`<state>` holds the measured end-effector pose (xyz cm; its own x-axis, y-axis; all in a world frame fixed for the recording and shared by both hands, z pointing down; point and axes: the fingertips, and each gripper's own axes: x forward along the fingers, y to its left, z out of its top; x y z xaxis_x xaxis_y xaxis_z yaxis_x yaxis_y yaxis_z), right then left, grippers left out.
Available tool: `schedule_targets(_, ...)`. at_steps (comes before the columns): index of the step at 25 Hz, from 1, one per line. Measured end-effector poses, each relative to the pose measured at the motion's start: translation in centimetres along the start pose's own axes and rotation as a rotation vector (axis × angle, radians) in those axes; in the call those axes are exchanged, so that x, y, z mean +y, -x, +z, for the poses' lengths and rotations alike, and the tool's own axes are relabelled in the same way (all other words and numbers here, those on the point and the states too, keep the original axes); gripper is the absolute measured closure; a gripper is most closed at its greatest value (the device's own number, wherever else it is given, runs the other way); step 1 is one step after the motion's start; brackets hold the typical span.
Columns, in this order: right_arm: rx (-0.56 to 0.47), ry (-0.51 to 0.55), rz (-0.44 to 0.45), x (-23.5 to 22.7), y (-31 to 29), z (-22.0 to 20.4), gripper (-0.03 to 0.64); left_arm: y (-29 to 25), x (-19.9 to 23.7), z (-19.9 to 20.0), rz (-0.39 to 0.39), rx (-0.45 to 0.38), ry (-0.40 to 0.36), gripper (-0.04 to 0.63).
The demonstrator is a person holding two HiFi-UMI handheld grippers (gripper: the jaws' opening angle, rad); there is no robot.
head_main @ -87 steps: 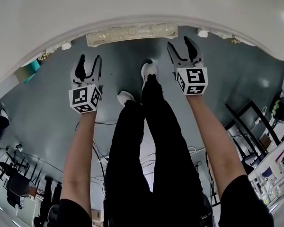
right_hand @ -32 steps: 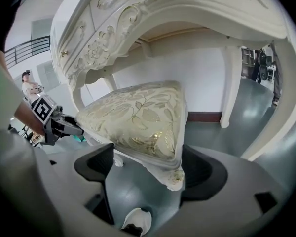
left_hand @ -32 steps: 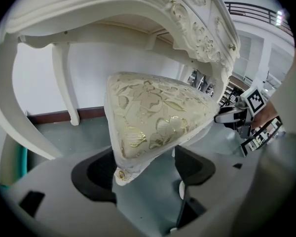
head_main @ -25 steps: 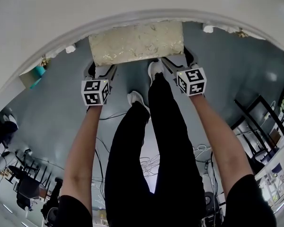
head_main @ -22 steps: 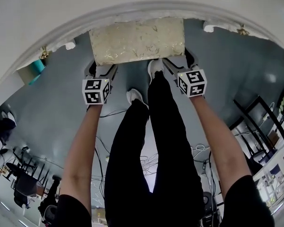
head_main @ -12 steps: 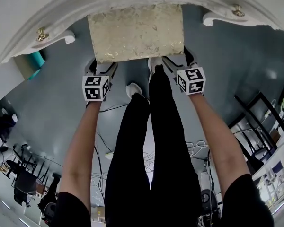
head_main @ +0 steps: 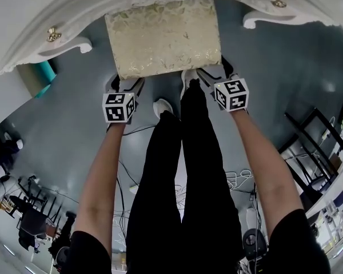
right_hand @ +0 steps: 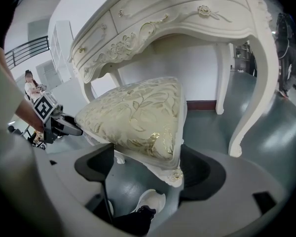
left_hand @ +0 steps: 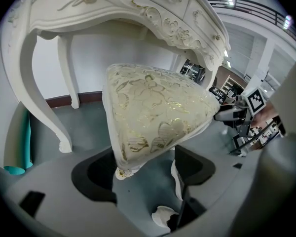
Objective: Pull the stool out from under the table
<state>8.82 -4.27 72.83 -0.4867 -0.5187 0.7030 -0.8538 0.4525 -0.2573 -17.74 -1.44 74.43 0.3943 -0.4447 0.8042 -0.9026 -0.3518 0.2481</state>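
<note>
The stool [head_main: 163, 36], its cream cushion patterned in gold, stands on the grey floor [head_main: 63, 141] with most of its seat out in front of the white carved table [head_main: 28, 16]; only the stool's far edge meets the table's front rim. The left gripper [head_main: 124, 84] sits at the stool's near left corner with its jaws spread, and in the left gripper view that corner of the stool [left_hand: 158, 115] hangs between them, unclenched. The right gripper [head_main: 214, 72] sits at the stool's near right corner, likewise released, with the corner of the stool [right_hand: 138, 117] between its parted jaws. The person's legs [head_main: 183, 187] in black trousers and white shoes [head_main: 162, 107] stand just on the near side of the stool, between the two grippers. A teal thing [head_main: 31, 79] stands well to the left of the stool.
</note>
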Motion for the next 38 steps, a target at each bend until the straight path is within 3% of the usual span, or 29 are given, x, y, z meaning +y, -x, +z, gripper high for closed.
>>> schedule_targets(17, 0.068, -0.052, -0.036, 2.2, 3.3, -5.1, 0.19, 2.0, -2.3, -4.2, -0.08, 0.11, -0.035, 0.225)
schedule_targets(26, 0.108, -0.038, -0.006, 2.4, 4.3, -6.6, 0.19, 2.8, -3.8, -6.4, -0.078, 0.151, 0.005, 0.224)
schedule_targets(38, 0.154, -0.049, 0.038, 3.1, 5.9, -8.3, 0.191, 3.5, -4.8, -8.2, -0.047, 0.136, 0.01, 0.225)
